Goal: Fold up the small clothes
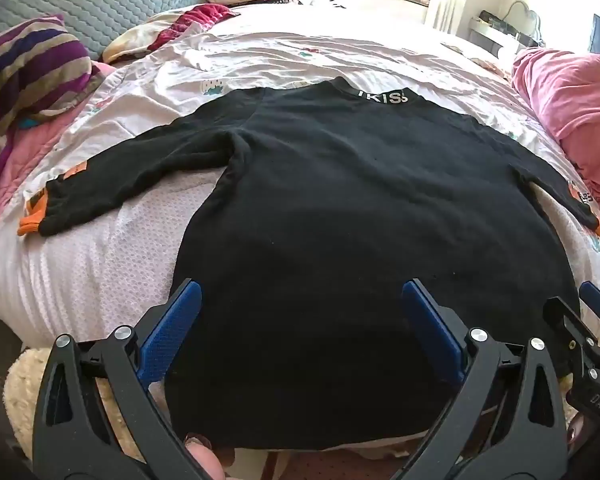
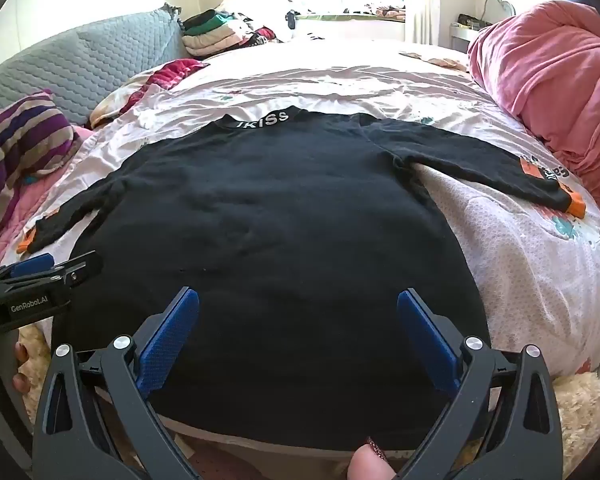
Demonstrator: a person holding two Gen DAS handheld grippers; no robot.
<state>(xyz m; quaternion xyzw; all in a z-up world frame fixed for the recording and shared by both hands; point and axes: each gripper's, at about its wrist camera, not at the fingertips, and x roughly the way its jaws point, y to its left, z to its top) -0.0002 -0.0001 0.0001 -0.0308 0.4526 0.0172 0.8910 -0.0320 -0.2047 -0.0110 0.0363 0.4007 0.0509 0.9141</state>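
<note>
A black long-sleeved top [image 1: 340, 208] lies flat on the bed, back up, with white letters on its collar [image 1: 382, 95] at the far end and orange cuffs [image 1: 30, 216] on both spread sleeves. It also fills the right wrist view [image 2: 268, 220]. My left gripper [image 1: 302, 300] is open and empty, above the hem on the left side. My right gripper [image 2: 298, 304] is open and empty, above the hem on the right side. The right gripper shows at the left view's right edge [image 1: 588, 320]; the left gripper shows at the right view's left edge [image 2: 40, 276].
The bed has a white and pink printed sheet [image 1: 268, 60]. A pink quilt [image 2: 548, 88] is heaped at the right. A striped pillow [image 1: 28, 68] and a grey quilted headboard [image 1: 100, 4] are at the left. Folded clothes [image 2: 216, 32] are stacked far back.
</note>
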